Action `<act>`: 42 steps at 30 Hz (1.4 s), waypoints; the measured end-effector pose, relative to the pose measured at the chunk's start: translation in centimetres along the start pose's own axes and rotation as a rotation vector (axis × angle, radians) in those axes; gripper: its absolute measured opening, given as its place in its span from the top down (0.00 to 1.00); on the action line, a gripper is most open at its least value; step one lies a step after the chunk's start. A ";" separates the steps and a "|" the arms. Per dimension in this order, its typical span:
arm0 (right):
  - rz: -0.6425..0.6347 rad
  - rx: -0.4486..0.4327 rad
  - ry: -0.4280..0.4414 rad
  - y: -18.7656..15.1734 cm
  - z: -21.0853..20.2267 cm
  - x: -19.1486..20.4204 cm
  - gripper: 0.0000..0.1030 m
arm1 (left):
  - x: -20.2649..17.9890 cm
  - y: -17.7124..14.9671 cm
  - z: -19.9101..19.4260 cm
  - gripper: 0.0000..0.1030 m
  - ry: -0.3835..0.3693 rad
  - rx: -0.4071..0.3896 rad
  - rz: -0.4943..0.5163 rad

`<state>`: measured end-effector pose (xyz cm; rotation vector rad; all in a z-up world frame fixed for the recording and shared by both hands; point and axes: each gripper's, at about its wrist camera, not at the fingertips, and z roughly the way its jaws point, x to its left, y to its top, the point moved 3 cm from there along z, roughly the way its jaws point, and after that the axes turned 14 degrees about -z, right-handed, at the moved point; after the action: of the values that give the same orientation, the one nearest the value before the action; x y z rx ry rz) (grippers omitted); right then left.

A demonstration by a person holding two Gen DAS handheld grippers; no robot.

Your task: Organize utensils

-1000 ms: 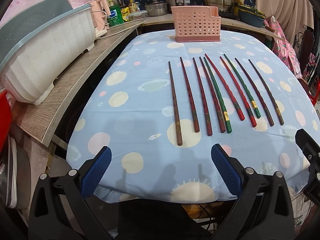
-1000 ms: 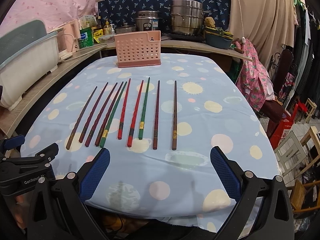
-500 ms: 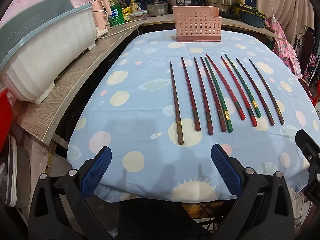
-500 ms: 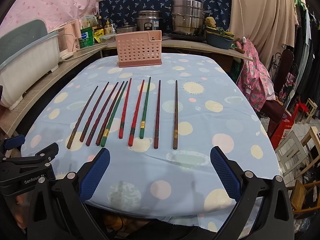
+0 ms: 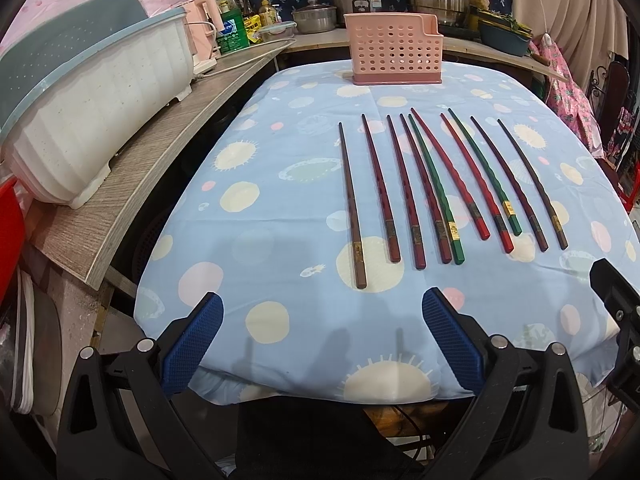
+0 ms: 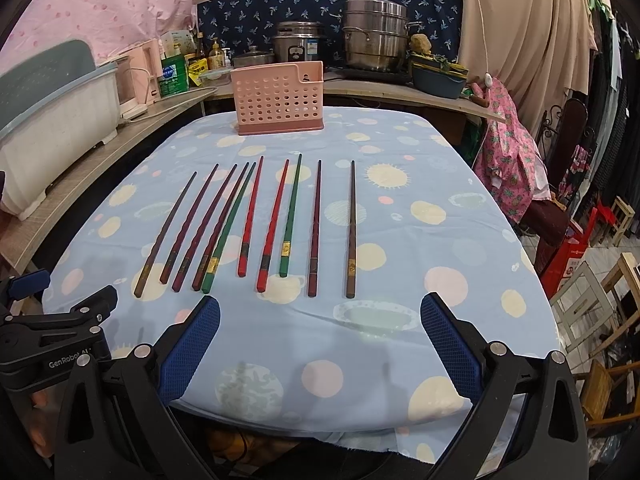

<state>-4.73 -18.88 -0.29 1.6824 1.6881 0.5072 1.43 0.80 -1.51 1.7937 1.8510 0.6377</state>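
Note:
Several chopsticks, brown, dark red, red and green, lie side by side in a row point(image 5: 436, 196) on the blue spotted tablecloth point(image 5: 280, 208); the row also shows in the right wrist view point(image 6: 256, 228). A pink perforated utensil basket point(image 5: 394, 54) stands upright at the table's far end, also seen in the right wrist view point(image 6: 279, 103). My left gripper point(image 5: 322, 344) is open and empty over the near table edge, left of the row. My right gripper point(image 6: 320, 344) is open and empty over the near edge, below the row's right end.
A wooden counter point(image 5: 168, 152) runs along the left with a white and blue dish rack point(image 5: 92, 120). Pots point(image 6: 374, 40), bottles and a basin stand on the far shelf. Chairs and clothing point(image 6: 516, 152) are at the right. The left gripper's body point(image 6: 52, 340) shows at the right wrist view's lower left.
Both grippers have drifted slightly; the table scene sits a little lower in each view. Nothing was picked up and the jaws stay open.

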 end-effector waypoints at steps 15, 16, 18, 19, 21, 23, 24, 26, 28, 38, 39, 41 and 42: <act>0.000 -0.001 0.000 -0.1 0.0 -0.1 0.07 | 0.1 0.1 -0.1 0.08 0.000 -0.002 0.000; 0.000 -0.001 0.000 0.0 0.0 0.0 0.07 | 0.1 0.1 -0.1 0.08 0.000 -0.002 0.000; 0.001 -0.001 0.000 0.0 -0.1 0.0 0.07 | 0.2 0.1 -0.2 0.08 0.000 -0.002 0.000; 0.002 -0.001 0.000 0.0 0.0 0.0 0.07 | 0.1 0.0 -0.1 0.08 -0.001 -0.002 0.000; 0.002 -0.001 0.001 -0.1 0.0 -0.2 0.07 | 0.2 0.1 -0.2 0.08 -0.001 -0.003 0.000; 0.001 -0.002 0.001 -0.1 0.0 -0.2 0.07 | 0.2 0.0 -0.2 0.08 0.000 -0.003 0.000; 0.001 -0.002 0.001 -0.1 0.0 -0.2 0.07 | 0.2 0.0 -0.1 0.08 0.000 -0.003 0.000; 0.001 -0.002 0.001 0.0 -0.1 0.0 0.07 | 0.2 0.0 -0.2 0.08 0.000 -0.004 0.000; 0.001 -0.002 0.001 0.0 -0.1 0.0 0.07 | 0.1 0.0 -0.1 0.08 -0.001 -0.004 0.000; 0.002 -0.002 0.000 -0.1 -0.1 0.0 0.07 | 0.2 0.0 -0.2 0.08 0.000 -0.004 0.000; 0.002 -0.002 0.001 -0.1 0.0 -0.2 0.07 | 0.2 0.0 -0.2 0.08 0.000 -0.003 -0.001; 0.002 -0.002 0.002 -0.2 0.1 -0.3 0.07 | 0.2 0.0 -0.2 0.08 -0.001 -0.003 -0.001; 0.002 -0.002 0.002 -0.1 0.0 -0.2 0.07 | 0.2 0.0 -0.2 0.08 0.000 -0.003 0.000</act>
<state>-4.83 -19.08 -0.36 1.6834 1.6868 0.5115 1.29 1.00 -1.36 1.7913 1.8492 0.6403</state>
